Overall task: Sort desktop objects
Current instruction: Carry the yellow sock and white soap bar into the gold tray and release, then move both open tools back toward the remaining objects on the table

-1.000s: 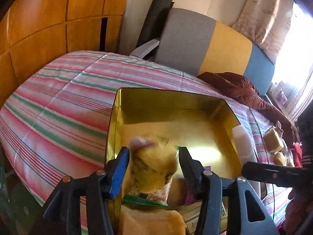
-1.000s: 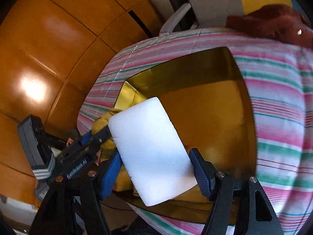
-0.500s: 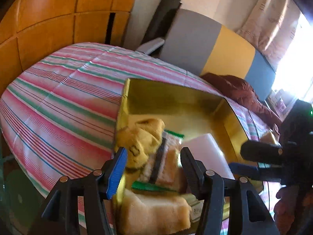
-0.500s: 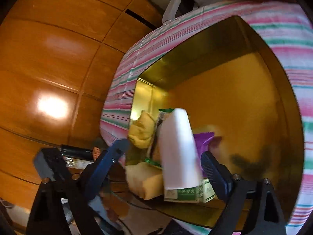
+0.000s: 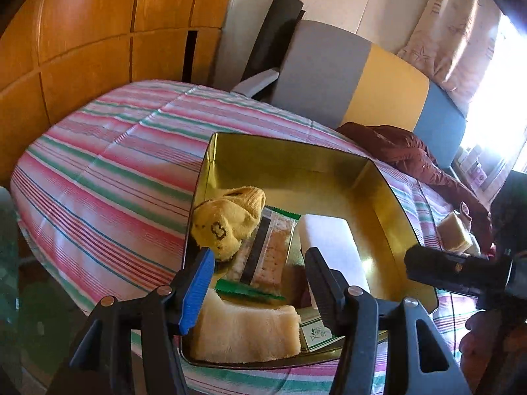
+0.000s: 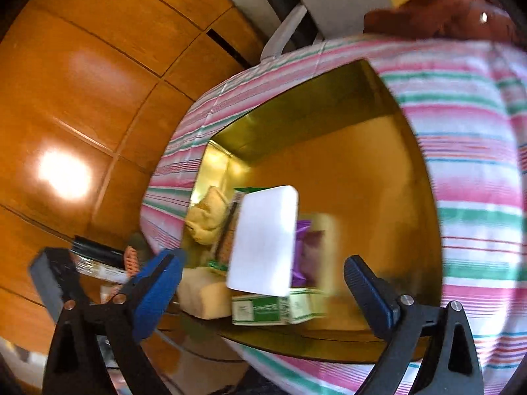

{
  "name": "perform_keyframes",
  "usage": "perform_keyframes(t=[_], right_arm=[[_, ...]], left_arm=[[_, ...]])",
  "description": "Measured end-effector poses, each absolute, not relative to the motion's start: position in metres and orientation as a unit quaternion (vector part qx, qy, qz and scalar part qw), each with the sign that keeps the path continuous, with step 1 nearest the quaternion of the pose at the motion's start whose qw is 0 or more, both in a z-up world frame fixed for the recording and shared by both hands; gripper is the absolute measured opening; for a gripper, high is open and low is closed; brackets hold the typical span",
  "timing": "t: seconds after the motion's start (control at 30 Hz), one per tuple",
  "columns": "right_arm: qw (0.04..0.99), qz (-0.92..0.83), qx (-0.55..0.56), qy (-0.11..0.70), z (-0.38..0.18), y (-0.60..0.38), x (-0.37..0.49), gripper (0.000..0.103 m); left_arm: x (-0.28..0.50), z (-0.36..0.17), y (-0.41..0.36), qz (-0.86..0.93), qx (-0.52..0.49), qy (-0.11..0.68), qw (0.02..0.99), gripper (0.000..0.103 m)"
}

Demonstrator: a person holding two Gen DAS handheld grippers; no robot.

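Observation:
A gold tin stands on the striped tablecloth. In it lie a yellow sock, a biscuit packet with green ends, a white foam block, a beige sponge, a green-and-white carton and a purple wrapper. My left gripper hovers over the tin's near edge, jaws opening, gripping nothing. My right gripper hangs above the white block, jaws opening wide, pads clear of it.
Another beige sponge lies on the cloth right of the tin. A dark red jacket rests on a grey, yellow and blue sofa behind. Wooden panels stand to the left, where the table edge drops off.
The left gripper let go of the yellow sock and biscuit packet, which now lie in the tin, and drew back. The right gripper released the white block into the tin and spread wide.

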State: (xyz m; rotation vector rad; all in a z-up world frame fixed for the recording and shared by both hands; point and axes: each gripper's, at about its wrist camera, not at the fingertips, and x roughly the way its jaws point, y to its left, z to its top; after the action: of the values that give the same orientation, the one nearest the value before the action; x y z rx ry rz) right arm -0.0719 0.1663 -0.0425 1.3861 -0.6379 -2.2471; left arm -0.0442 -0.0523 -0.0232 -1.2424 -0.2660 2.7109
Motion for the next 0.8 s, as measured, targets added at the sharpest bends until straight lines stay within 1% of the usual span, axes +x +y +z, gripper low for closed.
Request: perform_keyframes(t=[0.13,0.47,0.63,0.8], right_arm=[[0.193,-0.833,0.486,-0.182,-0.035,0.17,-0.06,0.102],[0.147,-0.873,0.455,-0.095,-0.025,0.171,-0.038,0.103],[0.116,-0.888,0.44,-0.069,-0.023,0.181,-0.03,0.103],[0.089,-0.895,0.432,-0.072,-0.019,0.202,-0.023,0.103]], left_arm=[[-0.039,-0.014,-0.043,0.91,-0.404,-0.065,0.069,0.06],[-0.022,-0.006,-0.025,0.918,-0.391,-0.025,0.06,0.061],[-0.016,-0.004,-0.019,0.919,-0.388,-0.017,0.064,0.063],[-0.014,-0.002,-0.011,0.918,-0.386,-0.025,0.086,0.063]])
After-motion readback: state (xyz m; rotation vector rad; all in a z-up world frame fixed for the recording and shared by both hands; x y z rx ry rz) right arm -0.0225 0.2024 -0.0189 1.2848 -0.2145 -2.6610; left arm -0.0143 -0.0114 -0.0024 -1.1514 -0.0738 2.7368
